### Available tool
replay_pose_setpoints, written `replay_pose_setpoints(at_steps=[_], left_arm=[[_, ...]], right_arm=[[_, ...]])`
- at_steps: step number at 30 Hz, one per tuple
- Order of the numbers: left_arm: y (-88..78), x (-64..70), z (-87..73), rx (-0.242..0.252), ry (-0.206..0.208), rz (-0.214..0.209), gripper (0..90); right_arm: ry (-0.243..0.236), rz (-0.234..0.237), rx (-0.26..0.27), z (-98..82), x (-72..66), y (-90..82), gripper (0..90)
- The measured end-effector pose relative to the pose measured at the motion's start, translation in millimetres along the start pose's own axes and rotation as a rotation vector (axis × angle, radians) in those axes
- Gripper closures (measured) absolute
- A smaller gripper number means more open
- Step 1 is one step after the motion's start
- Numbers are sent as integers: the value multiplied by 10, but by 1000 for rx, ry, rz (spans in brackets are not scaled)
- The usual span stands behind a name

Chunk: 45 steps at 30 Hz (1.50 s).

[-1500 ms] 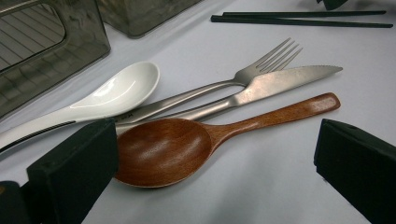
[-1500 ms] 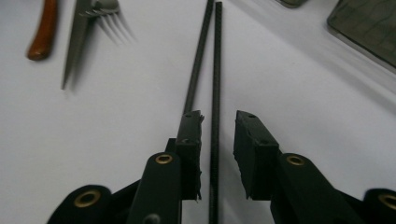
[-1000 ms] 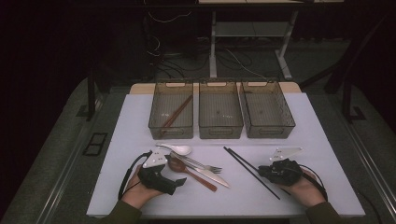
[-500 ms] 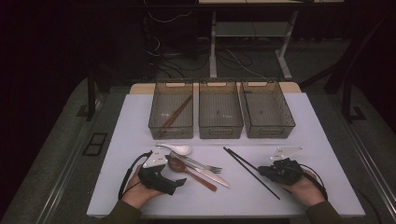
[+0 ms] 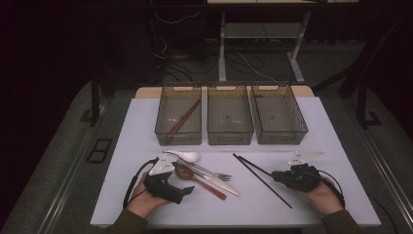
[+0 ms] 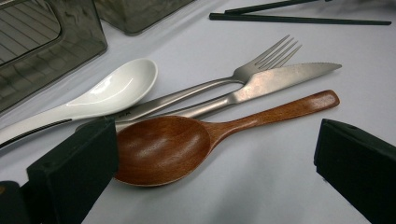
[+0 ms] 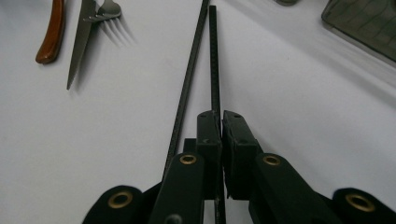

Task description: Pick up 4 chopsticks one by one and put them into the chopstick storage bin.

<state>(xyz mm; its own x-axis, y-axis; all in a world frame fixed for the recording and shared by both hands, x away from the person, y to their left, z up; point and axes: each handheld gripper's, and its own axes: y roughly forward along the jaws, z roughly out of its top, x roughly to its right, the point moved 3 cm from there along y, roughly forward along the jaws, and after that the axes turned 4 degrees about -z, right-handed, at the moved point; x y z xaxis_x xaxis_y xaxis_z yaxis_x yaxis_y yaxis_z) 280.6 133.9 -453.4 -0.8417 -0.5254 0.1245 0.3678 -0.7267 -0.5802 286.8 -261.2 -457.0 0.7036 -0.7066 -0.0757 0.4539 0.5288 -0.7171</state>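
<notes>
Two black chopsticks [image 7: 205, 65] lie on the table [image 5: 341, 146], one pinched between the closed jaws of the right gripper [image 7: 221, 122], so lifting could drag its neighbour askew, while the left gripper [image 6: 210, 158] stands open around the wooden spoon [image 6: 187, 140].

bins: three grey bins [image 5: 230, 122] in a row | left bin: brown chopsticks [image 5: 182, 119] inside
</notes>
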Motion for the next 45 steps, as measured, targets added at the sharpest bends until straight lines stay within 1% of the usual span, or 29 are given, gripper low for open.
replay_pose_setpoints(at_steps=[5,10,11,14,19,21,23,27,30,31,34,37,45], left_arm=[[1,1,-1,-1,1,-3,0],[-3,7,1,-2,0,-8,0],[-7,3,0,1,4,-9,0],[-28,9,2,17,-7,-18,0],[-89,45,-35,45,-17,-40,0],[-105,50,-44,53,-13,-46,0],[-108,54,-36,57,-3,-43,0],[-86,58,-47,52,28,-52,0],[-76,48,-53,49,39,-59,0],[-70,47,-47,59,33,-61,0],[-65,54,-37,64,32,-65,0],[-61,65,-41,57,40,-69,0],[-50,76,-48,46,43,-72,0]], right_arm=[[10,5,19,11,18,-60,851],[8,9,34,18,22,-101,851],[6,11,37,22,21,-109,851],[10,25,53,42,14,-153,851],[11,33,83,80,-2,-213,851],[12,44,94,98,-9,-233,851],[9,50,101,122,-19,-249,851],[1,62,119,191,-35,-264,851],[-4,69,129,245,-50,-264,851],[-5,71,131,261,-54,-261,851],[-1,78,143,316,-51,-256,851],[2,76,149,376,-56,-253,851],[-1,77,171,547,-75,-220,851]])
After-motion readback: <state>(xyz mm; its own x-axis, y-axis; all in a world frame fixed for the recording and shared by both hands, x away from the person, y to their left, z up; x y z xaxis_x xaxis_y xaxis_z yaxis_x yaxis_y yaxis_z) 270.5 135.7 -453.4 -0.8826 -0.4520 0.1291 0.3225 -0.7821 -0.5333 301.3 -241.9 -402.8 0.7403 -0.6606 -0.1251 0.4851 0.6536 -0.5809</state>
